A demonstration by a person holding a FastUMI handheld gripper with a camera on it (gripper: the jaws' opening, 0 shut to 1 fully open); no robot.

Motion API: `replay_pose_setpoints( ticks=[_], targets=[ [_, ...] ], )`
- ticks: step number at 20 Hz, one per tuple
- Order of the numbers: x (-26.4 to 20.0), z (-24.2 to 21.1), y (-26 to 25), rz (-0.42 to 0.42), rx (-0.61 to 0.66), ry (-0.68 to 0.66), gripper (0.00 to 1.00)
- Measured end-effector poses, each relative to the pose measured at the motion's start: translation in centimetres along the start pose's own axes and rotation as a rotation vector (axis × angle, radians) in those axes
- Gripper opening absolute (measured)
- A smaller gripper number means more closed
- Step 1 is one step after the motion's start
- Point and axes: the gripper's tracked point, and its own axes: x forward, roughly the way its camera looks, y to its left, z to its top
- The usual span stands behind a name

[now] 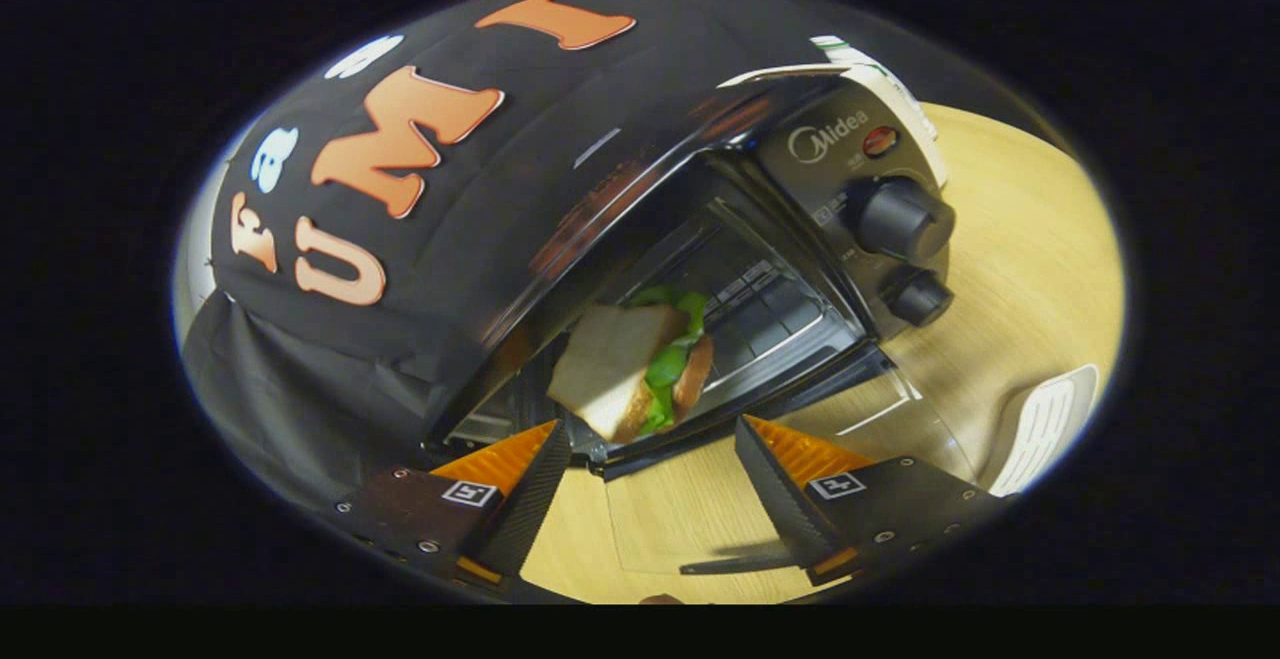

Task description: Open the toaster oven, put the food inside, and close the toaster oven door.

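Black-and-orange gripper point(650, 454) fingers stand wide apart, holding nothing. Just ahead of them, a triangular sandwich of white bread with green lettuce point(632, 367) sits at the mouth of the black toaster oven point(800, 239). Its glass door point(800, 439) lies open, flat over the light wooden table point(1020, 269). Two black knobs point(905, 219) are on its panel. White slotted spatula point(1045, 429) lies beside the door.

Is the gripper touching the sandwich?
Apart. In the gripper view the fingers stand spread wide, and the sandwich sits beyond them inside the open toaster oven, clear of both pads. The gripper holds nothing.
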Motion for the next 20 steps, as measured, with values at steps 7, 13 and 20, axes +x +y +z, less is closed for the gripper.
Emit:
replay_pose_setpoints(
  ticks=[7, 13, 20],
  targets=[
    [-4.9, -4.6, -1.9, -0.07, -0.253, 0.081, 0.98],
    [-6.4, -8.5, -5.1, -0.193, -0.447, 0.152, 0.97],
    [-8.2, -12.8, -8.0, -0.315, -0.596, 0.228, 0.96]
  ],
)
